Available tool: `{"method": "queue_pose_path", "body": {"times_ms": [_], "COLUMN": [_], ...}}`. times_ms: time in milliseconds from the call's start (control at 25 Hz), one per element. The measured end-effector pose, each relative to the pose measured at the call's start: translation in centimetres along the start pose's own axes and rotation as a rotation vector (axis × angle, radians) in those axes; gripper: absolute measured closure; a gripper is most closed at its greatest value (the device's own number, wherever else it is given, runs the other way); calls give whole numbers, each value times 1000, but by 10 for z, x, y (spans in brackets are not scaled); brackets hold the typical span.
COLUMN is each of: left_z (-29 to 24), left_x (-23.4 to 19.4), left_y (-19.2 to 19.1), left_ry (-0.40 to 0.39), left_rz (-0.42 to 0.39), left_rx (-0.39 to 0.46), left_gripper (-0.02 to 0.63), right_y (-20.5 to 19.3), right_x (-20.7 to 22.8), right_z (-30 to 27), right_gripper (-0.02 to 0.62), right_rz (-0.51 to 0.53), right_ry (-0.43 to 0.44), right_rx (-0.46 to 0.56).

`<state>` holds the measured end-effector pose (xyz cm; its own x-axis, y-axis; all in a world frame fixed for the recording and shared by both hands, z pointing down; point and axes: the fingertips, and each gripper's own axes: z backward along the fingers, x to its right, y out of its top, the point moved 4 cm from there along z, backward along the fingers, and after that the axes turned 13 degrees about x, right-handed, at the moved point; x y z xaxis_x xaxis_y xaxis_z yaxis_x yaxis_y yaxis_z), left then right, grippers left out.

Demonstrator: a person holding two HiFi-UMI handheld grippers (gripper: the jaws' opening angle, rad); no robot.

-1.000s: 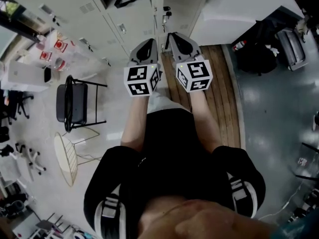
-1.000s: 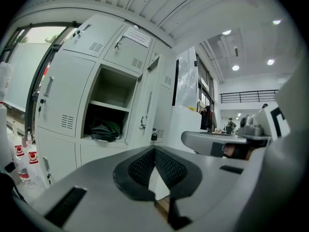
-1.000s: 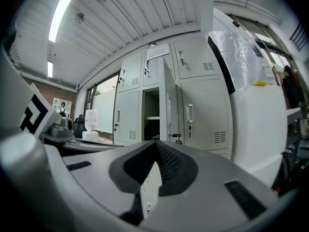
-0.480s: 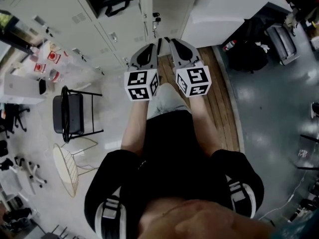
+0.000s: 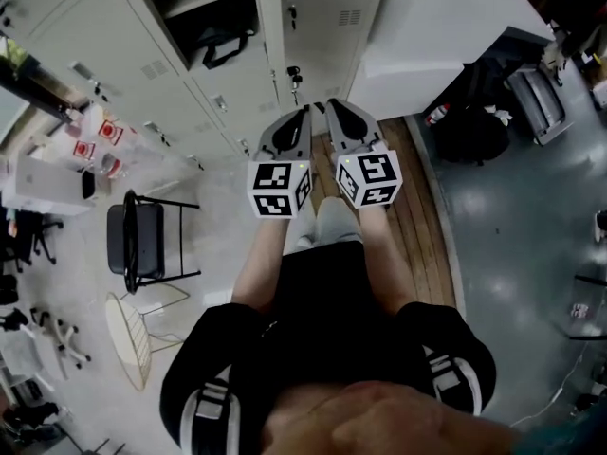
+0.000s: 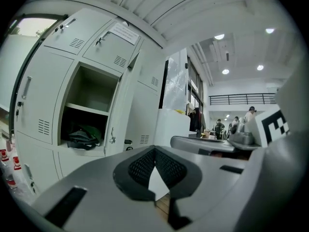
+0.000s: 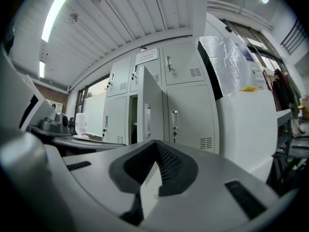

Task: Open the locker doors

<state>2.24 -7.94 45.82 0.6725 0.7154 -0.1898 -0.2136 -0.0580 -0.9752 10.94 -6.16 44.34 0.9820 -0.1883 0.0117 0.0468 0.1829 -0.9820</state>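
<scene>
Left tongs [image 5: 304, 114], right tongs [image 5: 333, 107] side by side, both closed

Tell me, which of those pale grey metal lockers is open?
The pale grey locker holding a black bag; the neighbouring doors are shut.

Workshop or lab locker area. Steel lockers [image 5: 104, 45] at 11 o'clock; grey floor [image 5: 517, 207] at 3 o'clock.
</scene>
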Motion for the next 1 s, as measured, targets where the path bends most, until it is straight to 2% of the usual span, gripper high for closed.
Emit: {"method": "queue_pose_path", "body": {"times_ms": [360,640,800,1000], "left_z": [-44,-90,-122,-145], "left_x": [8,22,31,36], "left_y": [-1,3,16,49], "left_ry": [48,91,153,248], "left_rz": [-34,-66,-159,-180], "left_rx": [-10,-3,4,30], "left_gripper": [597,597,597,597], "right_y": [-8,-2,1,30], "right_x": [52,88,118,143], "right_z": [-26,-66,-88,-108], "right_gripper": [577,577,577,577], "right_rz": [-76,-99,-126,-139], "right_ry": [25,116,145,185], "right_rx": [-58,-35,-49,-39]}}
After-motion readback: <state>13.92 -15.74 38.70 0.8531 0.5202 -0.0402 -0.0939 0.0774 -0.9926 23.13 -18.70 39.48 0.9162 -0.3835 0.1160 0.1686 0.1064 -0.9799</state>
